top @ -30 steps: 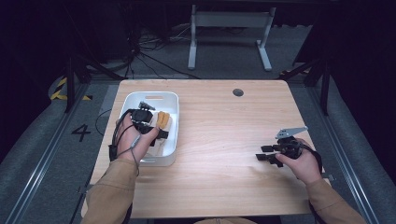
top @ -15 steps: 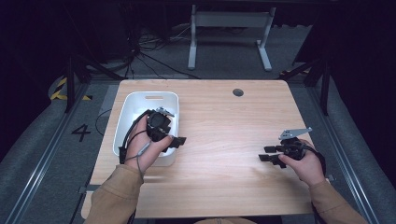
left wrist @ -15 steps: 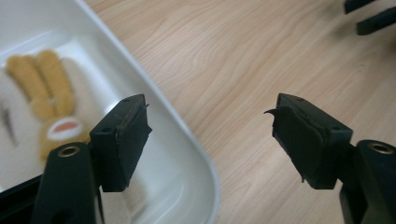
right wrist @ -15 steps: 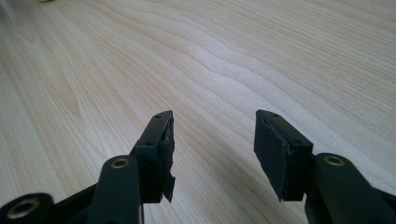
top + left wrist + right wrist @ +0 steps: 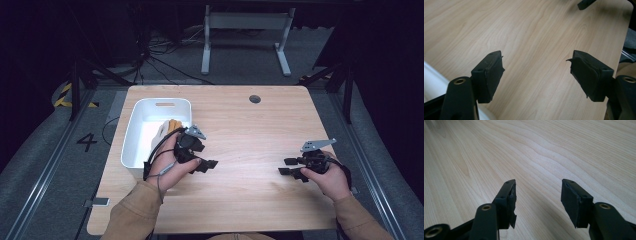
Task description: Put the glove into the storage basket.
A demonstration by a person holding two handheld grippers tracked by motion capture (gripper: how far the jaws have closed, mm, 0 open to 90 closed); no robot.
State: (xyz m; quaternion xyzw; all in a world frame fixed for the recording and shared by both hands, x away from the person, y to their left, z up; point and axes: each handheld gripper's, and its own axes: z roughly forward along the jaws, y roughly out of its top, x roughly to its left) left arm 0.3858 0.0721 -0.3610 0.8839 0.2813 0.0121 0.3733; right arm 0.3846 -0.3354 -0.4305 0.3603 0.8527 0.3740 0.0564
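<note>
Tongs both gape empty: left gripper (image 5: pixel 209 165), jaws just opening, clears the white bin (image 5: pixel 134 145) behind it; I keep right gripper (image 5: pixel 289 166) parked, retreating level.

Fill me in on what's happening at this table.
A person sits at a wooden table with black tongs in each hand. The left tongs have come away from the white bin and hang open over bare wood beside it, nothing between the jaws. An orange and pale item lies in the bin. The right tongs rest open near the table's right side, also empty.
</note>
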